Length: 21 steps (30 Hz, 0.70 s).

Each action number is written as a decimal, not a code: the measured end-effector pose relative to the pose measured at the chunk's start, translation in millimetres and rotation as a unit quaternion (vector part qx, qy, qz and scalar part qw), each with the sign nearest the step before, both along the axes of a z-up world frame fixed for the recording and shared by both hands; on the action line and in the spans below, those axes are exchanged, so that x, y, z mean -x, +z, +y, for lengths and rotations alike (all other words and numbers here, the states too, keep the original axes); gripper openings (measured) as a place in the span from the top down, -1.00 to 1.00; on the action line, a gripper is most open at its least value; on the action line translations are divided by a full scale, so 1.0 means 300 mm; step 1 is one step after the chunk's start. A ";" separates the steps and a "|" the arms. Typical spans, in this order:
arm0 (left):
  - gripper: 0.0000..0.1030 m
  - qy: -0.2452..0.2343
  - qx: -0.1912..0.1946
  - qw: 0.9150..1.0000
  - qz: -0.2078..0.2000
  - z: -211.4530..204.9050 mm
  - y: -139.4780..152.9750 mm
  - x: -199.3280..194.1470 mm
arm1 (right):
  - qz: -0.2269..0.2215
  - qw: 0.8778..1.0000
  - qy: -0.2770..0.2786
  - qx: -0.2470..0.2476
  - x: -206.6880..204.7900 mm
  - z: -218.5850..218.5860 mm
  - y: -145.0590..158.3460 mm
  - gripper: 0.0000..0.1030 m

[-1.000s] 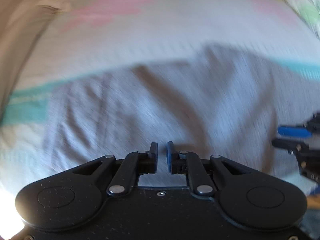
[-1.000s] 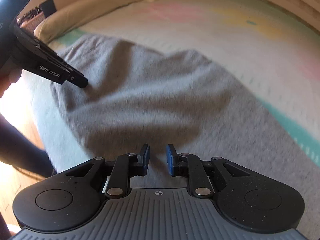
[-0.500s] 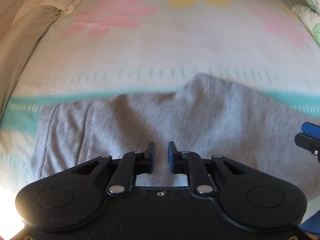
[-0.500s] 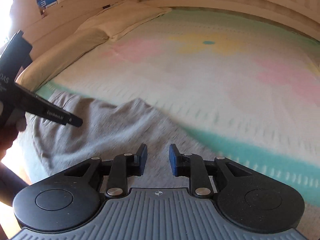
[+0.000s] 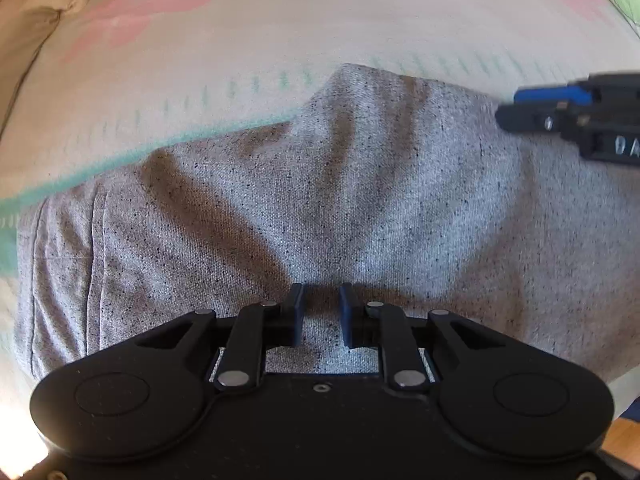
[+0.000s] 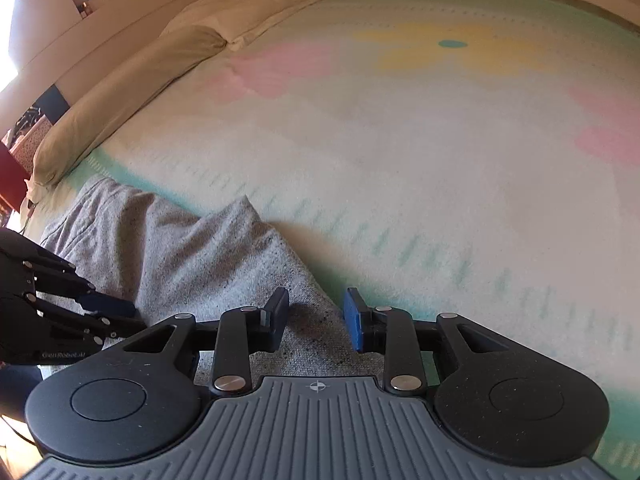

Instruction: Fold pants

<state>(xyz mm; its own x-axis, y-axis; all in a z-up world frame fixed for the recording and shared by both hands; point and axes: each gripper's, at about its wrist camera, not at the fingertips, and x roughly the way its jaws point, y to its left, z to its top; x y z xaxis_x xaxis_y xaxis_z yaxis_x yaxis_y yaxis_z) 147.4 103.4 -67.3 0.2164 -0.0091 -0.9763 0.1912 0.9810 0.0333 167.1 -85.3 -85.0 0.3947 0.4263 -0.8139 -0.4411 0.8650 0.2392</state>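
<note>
Grey heathered pants (image 5: 360, 208) lie bunched and wrinkled on the near part of a bed; they also show in the right wrist view (image 6: 192, 256). My left gripper (image 5: 322, 312) is open, low over the grey cloth, with fabric showing between its jaws. My right gripper (image 6: 316, 316) is open over the far edge of the pants, nothing held. The right gripper shows at the right edge of the left wrist view (image 5: 568, 112). The left gripper shows at the left edge of the right wrist view (image 6: 60, 304).
The bed cover (image 6: 400, 140) is pale with pink and yellow flowers and a teal band. Beige pillows (image 6: 132, 92) lie along the far left. A wooden floor (image 5: 624, 440) shows at the lower right past the bed edge.
Both grippers have opened wider and come down closer to the pants. The right gripper has moved from over the cloth's middle to its far edge.
</note>
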 end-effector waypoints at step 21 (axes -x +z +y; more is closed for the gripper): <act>-0.25 -0.018 -0.026 0.992 -0.121 -0.154 0.162 -0.279 | -0.129 0.964 0.188 0.138 0.394 0.216 0.037 0.95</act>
